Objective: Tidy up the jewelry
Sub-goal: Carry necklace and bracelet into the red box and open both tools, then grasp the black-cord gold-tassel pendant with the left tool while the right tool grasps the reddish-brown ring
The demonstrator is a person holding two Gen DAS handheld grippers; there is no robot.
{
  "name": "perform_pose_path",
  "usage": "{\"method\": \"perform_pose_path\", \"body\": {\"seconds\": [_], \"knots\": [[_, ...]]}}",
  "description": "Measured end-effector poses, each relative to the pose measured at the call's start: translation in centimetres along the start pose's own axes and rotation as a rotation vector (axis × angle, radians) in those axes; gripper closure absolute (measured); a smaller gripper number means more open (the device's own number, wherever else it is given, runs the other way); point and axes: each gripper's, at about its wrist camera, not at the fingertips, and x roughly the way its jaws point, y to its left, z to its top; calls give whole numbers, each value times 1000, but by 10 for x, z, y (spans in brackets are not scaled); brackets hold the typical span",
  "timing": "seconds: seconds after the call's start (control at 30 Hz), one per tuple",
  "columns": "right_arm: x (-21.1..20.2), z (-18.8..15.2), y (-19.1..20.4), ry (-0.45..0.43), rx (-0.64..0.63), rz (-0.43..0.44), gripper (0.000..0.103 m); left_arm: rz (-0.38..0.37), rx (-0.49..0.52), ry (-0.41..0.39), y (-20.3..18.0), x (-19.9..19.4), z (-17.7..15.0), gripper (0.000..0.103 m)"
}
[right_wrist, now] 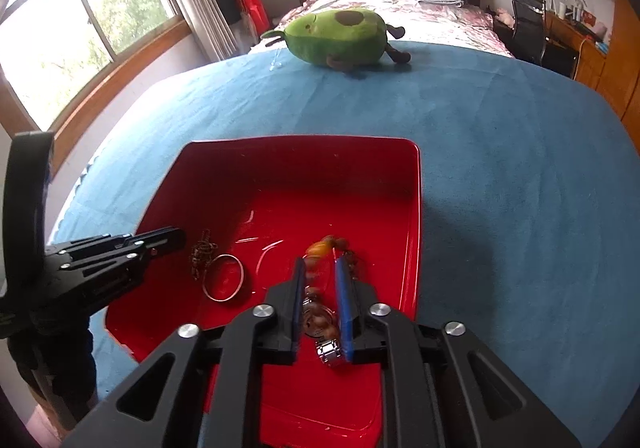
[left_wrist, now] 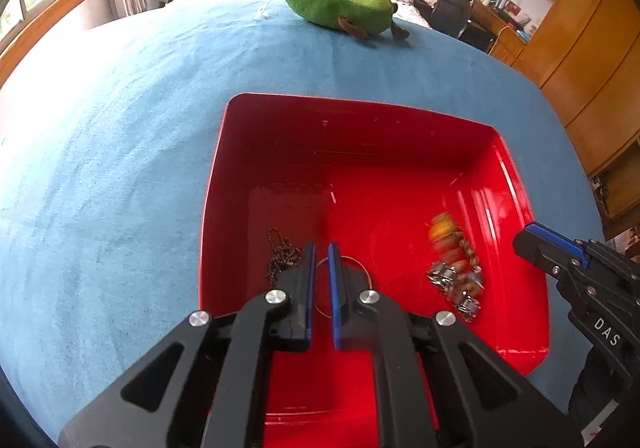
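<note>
In the red bin (left_wrist: 216, 183), left gripper (left_wrist: 321, 260) nearly shut over the ring (right_wrist: 223, 278), holding nothing, right gripper (right_wrist: 320, 272) slightly apart around the beads (right_wrist: 320, 248) (dip lower, then pinch squarely).

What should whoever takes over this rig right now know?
Left hand-held gripper: nearly shut, empty, over the bangle.
Right hand-held gripper: slightly open, holding nothing, over the watch.
Red box sits on the blue blanket; the chain and bangle lie on its left floor, the bead bracelet and watch on its right.
Done: four pieces are in the box.
Left: no loose jewelry shows outside; perhaps tidy the pieces.
</note>
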Motion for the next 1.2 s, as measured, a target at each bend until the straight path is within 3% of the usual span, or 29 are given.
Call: {"method": "perform_pose_path", "body": {"seconds": [0.17,0.23,0.6,1.0,1.2], "knots": [[-19,-8,-3,-30,9,22,85,-2,8,-36,-3,-20,-8,79],[-26,-15,-2,-35,2,21,85,-6,19,-50,-6,-30,-12,68],[-70,-83,-1,-43,-15,46,85,32,122,-86,-23,-76,-83,59],[-65,-145,-7,20,38,70,83,1,163,6,-21,-75,-171,59],[-60,-162,-1,65,28,74,83,-23,161,84,-25,-59,-195,59]]}}
